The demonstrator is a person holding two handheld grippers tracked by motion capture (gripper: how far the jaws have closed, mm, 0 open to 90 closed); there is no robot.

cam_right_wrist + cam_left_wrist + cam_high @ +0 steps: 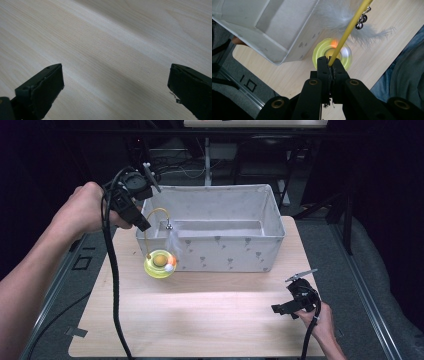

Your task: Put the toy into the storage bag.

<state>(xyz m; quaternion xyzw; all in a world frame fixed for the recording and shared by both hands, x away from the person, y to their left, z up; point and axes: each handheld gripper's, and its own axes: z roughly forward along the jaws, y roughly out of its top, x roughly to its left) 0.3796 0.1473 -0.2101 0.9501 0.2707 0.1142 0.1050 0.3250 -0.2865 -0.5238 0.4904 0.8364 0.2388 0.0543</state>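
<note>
A cat toy hangs in front of the bin's left end: a yellow-green round base point(159, 264) with an orange ball, a curved yellow wire point(148, 222), a small bell point(169, 226) and a grey feather point(173, 240). My left gripper point(143, 223) is shut on the yellow wire point(347, 32) near its upper end, and the base point(332, 53) dangles below the jaws. Bell point(361, 22) and feather point(342, 17) swing off the wire. My right gripper point(284, 309) stands open low over the bare table at the front right, with nothing between its jaws point(115, 85).
A white fabric bin point(227, 247) with a small grey print stands at the back middle of the wooden table point(200, 320). Its inside looks bare. A black cable point(114, 280) trails from the left gripper down over the table's left side.
</note>
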